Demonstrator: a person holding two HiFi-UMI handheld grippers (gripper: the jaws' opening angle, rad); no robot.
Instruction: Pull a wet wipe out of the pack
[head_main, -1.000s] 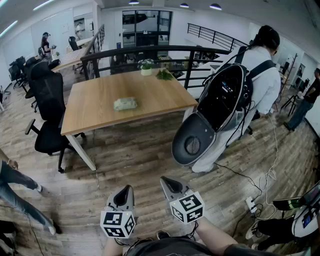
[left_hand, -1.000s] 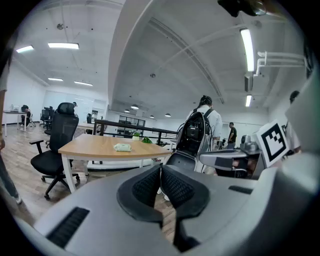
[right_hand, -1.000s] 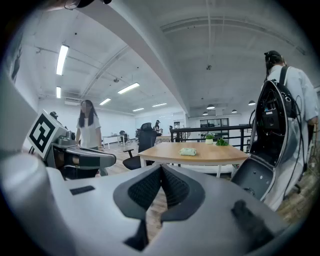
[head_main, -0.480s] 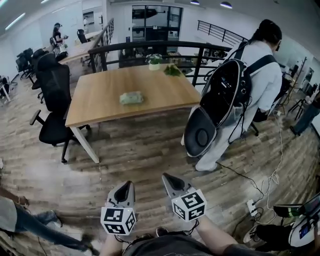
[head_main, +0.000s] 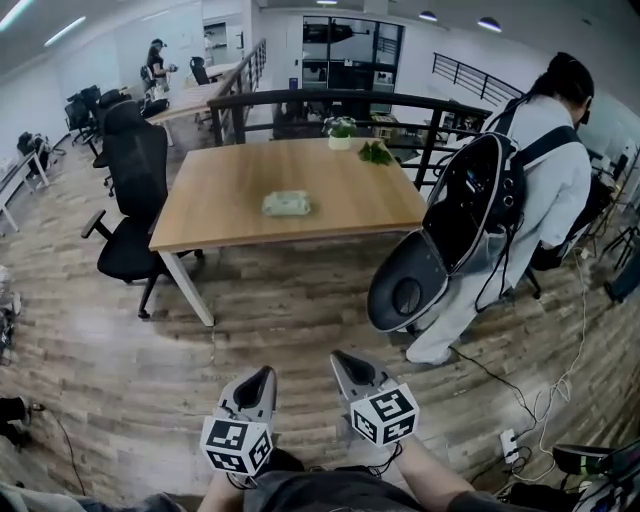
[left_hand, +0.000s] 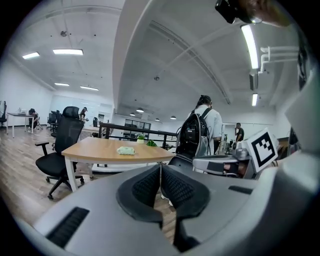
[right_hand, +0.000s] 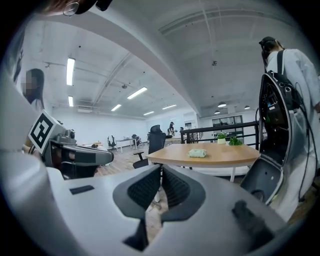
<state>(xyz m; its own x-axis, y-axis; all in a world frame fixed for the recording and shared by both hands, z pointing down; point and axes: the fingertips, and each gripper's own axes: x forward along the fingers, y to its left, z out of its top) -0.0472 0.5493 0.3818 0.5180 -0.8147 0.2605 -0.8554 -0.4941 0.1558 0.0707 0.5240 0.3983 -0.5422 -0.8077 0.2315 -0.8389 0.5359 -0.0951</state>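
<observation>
The left gripper (head_main: 258, 378) and the right gripper (head_main: 346, 360) are nearest, held side by side above the wooden floor (head_main: 270, 310). Both point toward the table. On each one the jaws are pressed together, and nothing is between them. To the right of them, a power strip (head_main: 509, 446) lies on the floor.

Further on, at the right, a person (head_main: 555, 185) in white clothes stands just beside the front right corner of the tabletop (head_main: 220, 205), with the back turned to the camera. This person carries a large dark backpack (head_main: 470, 215), and its lower shell hangs open toward the floor. The person and the backpack stand to the right of the straight line from the grippers to the table, not on it. At the left side of the table, a black chair (head_main: 135, 180) stands close to the edge.

The pack (head_main: 286, 204) lies flat near the middle of the tabletop, well apart from both grippers. It has no other thing near it. At the far edge of the tabletop stand a small pot (head_main: 341, 133) with a plant and, just right of it, a bunch of green leaves (head_main: 376, 153).

Behind the table runs a dark railing (head_main: 330, 97). Far at the back left, another person (head_main: 157, 62) stands among desks and more chairs.
</observation>
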